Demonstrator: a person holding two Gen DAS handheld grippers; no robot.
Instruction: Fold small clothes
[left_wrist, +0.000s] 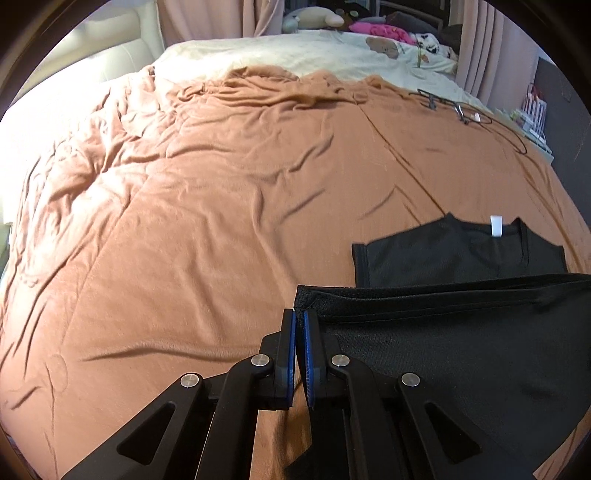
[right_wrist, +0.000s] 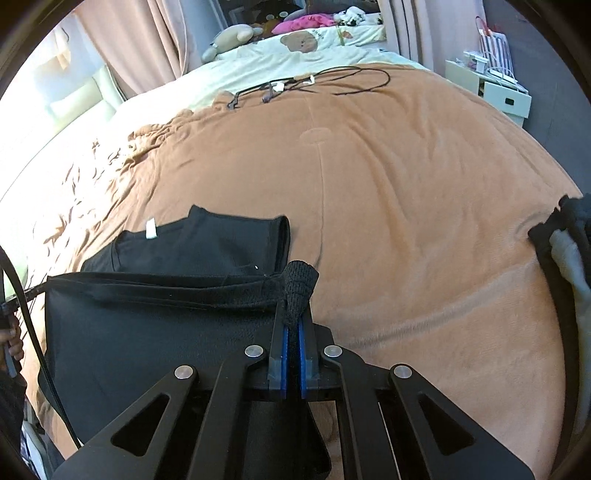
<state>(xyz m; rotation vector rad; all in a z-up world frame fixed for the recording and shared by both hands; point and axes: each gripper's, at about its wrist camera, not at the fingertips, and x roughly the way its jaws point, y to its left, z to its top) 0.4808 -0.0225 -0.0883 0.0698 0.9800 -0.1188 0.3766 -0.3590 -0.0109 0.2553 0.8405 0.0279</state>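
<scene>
Jaws of both grippers clamp a black shirt's lifted hem: the left gripper pinches one corner, the right gripper the other, cloth bunched between its blue pads. Its collar end lies flat on the bed's orange blanket, white tag up. Cables lie farther off.

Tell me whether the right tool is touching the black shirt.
Touching. In the right wrist view the right tool is shut on a bunched corner of the black shirt, with the fabric pinched between its blue pads and sticking out past the tips.
</scene>
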